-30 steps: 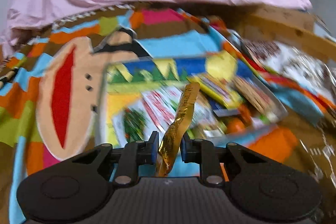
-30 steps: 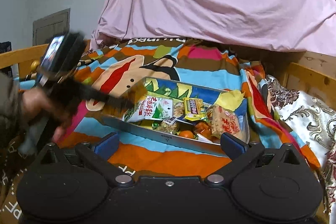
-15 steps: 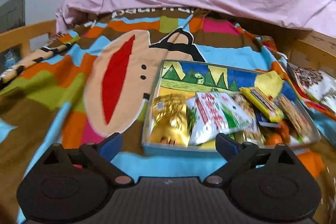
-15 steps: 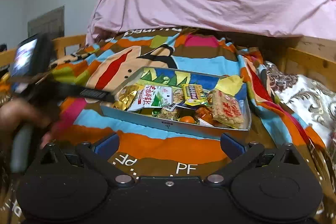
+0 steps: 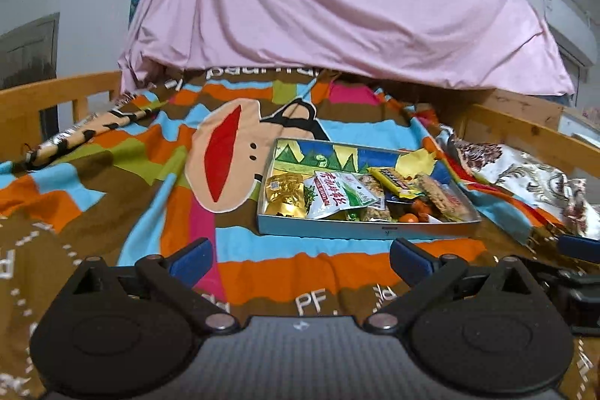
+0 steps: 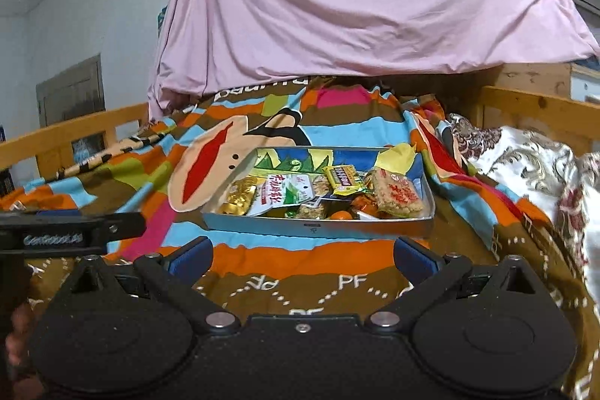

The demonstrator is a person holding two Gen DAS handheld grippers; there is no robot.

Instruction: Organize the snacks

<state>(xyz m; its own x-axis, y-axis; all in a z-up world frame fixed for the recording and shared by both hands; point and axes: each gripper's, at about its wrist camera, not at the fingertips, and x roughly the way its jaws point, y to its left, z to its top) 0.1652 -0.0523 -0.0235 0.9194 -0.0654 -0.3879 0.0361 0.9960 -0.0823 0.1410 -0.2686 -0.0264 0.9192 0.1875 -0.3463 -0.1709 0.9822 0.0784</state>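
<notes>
Pink bedsheet (image 5: 337, 6) hanging as backdrop. Multicoloured striped cartoon-monkey blanket (image 5: 150, 175) lying across bed. Wooden bed rail (image 6: 540, 107) and white-brown floral quilt (image 6: 525, 156) sitting at right.

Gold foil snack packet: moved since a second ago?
Yes. The gold foil snack packet, earlier pinched upright by the left gripper, now lies at the left end of the metal tray; the jaws have just been opening, nothing between them.

Shallow silver metal tray (image 5: 369, 232) with painted mountain scene sits flat on my striped blanket. Gold foil packet (image 5: 285, 199) lies at its left end, touching white-green pouch (image 5: 337, 194); yellow bar, rice cracker, oranges crowd right.
</notes>
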